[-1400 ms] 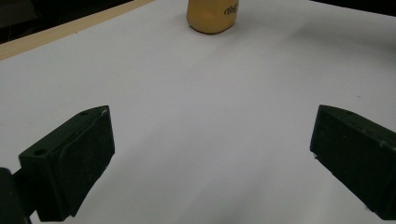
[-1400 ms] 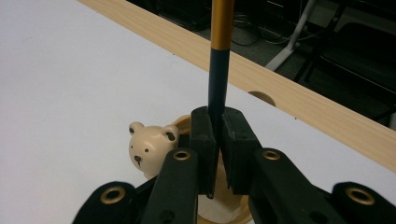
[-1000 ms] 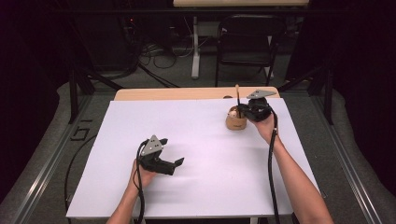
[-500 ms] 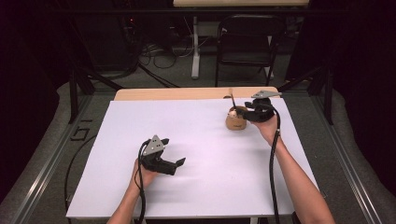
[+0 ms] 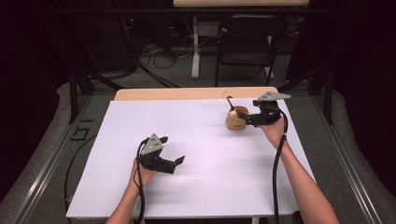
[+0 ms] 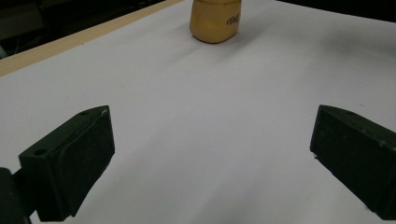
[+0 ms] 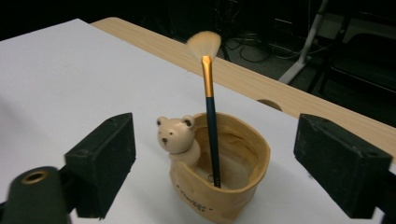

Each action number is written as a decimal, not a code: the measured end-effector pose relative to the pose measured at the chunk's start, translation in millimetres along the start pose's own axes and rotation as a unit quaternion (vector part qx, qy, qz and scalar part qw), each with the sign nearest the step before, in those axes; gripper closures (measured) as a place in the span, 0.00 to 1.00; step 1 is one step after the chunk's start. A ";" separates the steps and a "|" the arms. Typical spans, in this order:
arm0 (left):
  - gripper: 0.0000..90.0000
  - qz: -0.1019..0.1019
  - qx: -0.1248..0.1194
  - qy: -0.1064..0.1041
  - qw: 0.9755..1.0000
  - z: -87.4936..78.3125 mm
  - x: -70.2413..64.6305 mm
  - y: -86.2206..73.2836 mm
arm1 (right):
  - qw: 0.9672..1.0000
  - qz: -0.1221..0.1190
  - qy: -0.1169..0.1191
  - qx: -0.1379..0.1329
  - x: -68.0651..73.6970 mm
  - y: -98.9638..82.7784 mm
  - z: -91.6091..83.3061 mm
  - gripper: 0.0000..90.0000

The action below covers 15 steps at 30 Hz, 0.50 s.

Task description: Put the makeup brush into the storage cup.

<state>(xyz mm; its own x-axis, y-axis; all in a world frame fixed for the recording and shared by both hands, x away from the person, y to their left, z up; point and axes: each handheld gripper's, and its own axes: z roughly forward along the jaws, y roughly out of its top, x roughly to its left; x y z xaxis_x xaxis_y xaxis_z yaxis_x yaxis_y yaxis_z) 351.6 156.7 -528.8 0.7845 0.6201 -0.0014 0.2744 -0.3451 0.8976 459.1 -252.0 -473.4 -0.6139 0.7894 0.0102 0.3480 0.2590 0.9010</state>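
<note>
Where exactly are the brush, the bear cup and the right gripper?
brush [image 7: 211, 126]: right gripper view, on its dark handle.
bear cup [image 7: 245, 184]: right gripper view, on its tan outer wall.
right gripper [image 5: 250, 119]: high view, midway between its fingertips.

Dark lettering on the tan holder [image 7: 219, 186] – too small to read.

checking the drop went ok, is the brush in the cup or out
In. The brush stands handle-down inside the cup, bristles up, leaning on the rim. The right hand-held gripper is open, jaws just spread and clear of it.
</note>
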 end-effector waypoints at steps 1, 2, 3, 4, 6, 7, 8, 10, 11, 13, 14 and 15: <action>0.00 -0.001 -0.003 0.002 1.000 -0.7 0.1 0.5 | 1.000 -0.002 0.002 -0.002 1.7 -0.3 -2.3 0.10; 0.00 0.000 -0.004 0.003 1.000 -2.0 0.5 1.1 | 1.000 -0.003 0.004 -0.003 3.7 -0.8 -4.8 0.08; 0.00 0.000 -0.005 0.005 1.000 -3.2 0.8 1.7 | 1.000 -0.006 0.008 -0.005 5.7 -1.4 -7.0 0.07; 0.00 0.000 -0.006 0.007 1.000 -4.6 1.0 2.4 | 1.000 -0.010 0.011 -0.004 7.7 -1.8 -9.6 0.05; 0.00 0.001 -0.008 0.010 1.000 -7.9 2.3 3.5 | 1.000 -0.016 0.014 -0.007 12.3 -3.0 -14.6 0.03; 0.00 0.000 -0.010 0.012 1.000 -9.8 2.8 3.7 | 1.000 -0.020 0.014 -0.011 14.6 -3.6 -17.0 0.02; 0.00 -0.002 -0.011 0.016 1.000 -11.6 3.4 3.8 | 1.000 -0.023 0.016 -0.012 16.6 -4.1 -20.1 0.02; 0.00 -0.002 -0.013 0.019 1.000 -15.0 4.6 3.8 | 0.999 -0.025 0.017 -0.017 20.6 -5.3 -25.6 0.01; 0.00 -0.002 -0.015 0.021 1.000 -16.9 4.9 3.9 | 0.999 -0.027 0.018 -0.019 22.6 -6.0 -28.4 0.00; 0.00 -0.002 -0.020 0.025 0.999 -20.2 4.6 4.0 | 0.999 -0.032 0.019 -0.026 26.6 -7.8 -33.0 0.00; 0.00 -0.001 -0.022 0.028 0.999 -21.7 4.8 4.0 | 0.999 -0.035 0.018 -0.028 28.7 -8.7 -35.8 0.00; 0.00 -0.002 -0.022 0.028 0.999 -22.6 4.9 4.0 | 0.999 -0.035 0.020 -0.032 30.9 -9.8 -37.7 0.00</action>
<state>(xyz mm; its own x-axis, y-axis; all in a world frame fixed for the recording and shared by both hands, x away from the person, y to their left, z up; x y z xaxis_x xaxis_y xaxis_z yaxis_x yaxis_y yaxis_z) 343.9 174.3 -515.2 0.7508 0.6603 0.0189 0.2513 -0.3120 0.9163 410.0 -251.2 -465.5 -0.6633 0.7474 -0.0380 0.2578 0.2759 0.9260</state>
